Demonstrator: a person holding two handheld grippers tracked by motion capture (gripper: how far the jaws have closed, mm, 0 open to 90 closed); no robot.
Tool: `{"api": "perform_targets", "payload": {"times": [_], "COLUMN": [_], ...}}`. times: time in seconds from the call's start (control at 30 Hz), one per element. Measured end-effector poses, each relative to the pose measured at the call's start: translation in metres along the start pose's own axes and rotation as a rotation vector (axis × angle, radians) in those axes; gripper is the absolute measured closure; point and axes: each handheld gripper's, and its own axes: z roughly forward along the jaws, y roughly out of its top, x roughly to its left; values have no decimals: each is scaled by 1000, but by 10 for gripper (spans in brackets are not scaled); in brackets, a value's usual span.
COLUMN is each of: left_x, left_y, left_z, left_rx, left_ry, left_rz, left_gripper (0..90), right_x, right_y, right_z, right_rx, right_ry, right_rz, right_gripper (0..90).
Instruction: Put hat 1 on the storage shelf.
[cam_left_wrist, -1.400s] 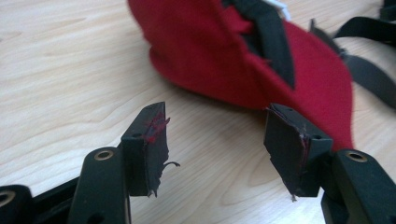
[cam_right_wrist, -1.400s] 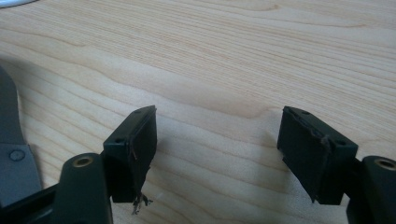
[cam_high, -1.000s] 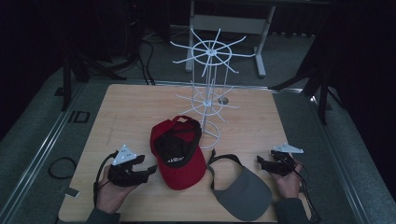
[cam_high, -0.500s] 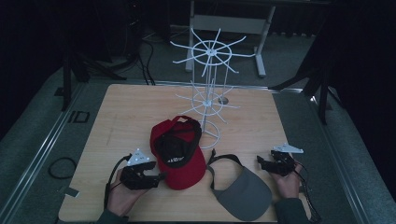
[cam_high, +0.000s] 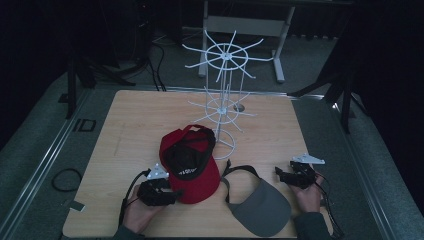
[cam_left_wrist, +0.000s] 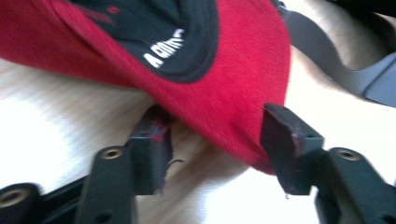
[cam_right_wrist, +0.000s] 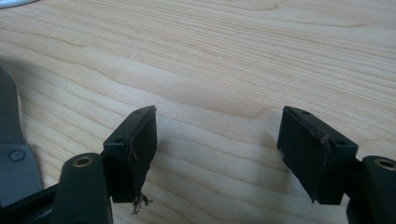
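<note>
The left gripper (cam_high: 172, 192) is now seen at the brim of the red cap (cam_high: 192, 160), whereas a second ago it was held well to the left of the cap. Its jaws have just been closing, yet they are not pressed on the cloth: in the left gripper view the brim edge (cam_left_wrist: 243, 116) is found between the two pads (cam_left_wrist: 292, 140), with a gap left on each side. The cap is laid upside down on the table (cam_high: 130, 125), in front of the white wire rack (cam_high: 225, 95) and just beside the grey visor (cam_high: 260, 207). The right gripper (cam_high: 282, 175) is kept where it was, wide open over bare wood, nothing held.
</note>
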Motion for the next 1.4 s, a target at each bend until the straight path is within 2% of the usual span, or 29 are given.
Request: {"api": "perform_targets", "payload": {"times": [0.07, 0.23, 0.37, 0.43, 0.47, 0.53, 0.73, 0.8, 1.0, 1.1, 1.17, 1.4], "left_x": [4, 13, 29, 34, 39, 40, 34, 33, 30, 27, 31, 41], "left_y": [1, 5, 14, 16, 18, 19, 12, 9, 6, 4, 3, 4], "left_z": [-2, -5, -10, -12, -13, -14, -5, 0, 11, 17, 17, 9], "left_rx": [-5, -4, -21, -24, -27, -25, -1, 24, 72, 114, 112, 98], "left_ry": [12, 44, 102, 109, 96, 70, -8, -33, -60, -79, -104, -116], "left_rz": [-13, -11, -25, -31, -44, -49, -48, -50, -39, -37, -66, -87], "left_gripper": [509, 578, 628, 629, 629, 582, 497, 484, 476, 538, 568, 661], "right_x": [0, 0, 0, 0, 0, 0, 0, 0, 0, 0, 0, 0], "right_y": [0, 0, 0, 0, 0, 0, 0, 0, 0, 0, 0, 0], "right_z": [0, 0, 0, 0, 0, 0, 0, 0, 0, 0, 0, 0], "right_rx": [0, 0, 0, 0, 0, 0, 0, 1, 0, 0, 1, 1], "right_ry": [0, 0, 0, 0, 0, 0, 0, 0, 1, 1, 2, 2], "right_rz": [0, 0, 0, 0, 0, 0, 0, -1, -1, -1, -2, -2], "right_gripper": [285, 285, 285, 285, 285, 285, 284, 283, 282, 281, 280, 279]}}
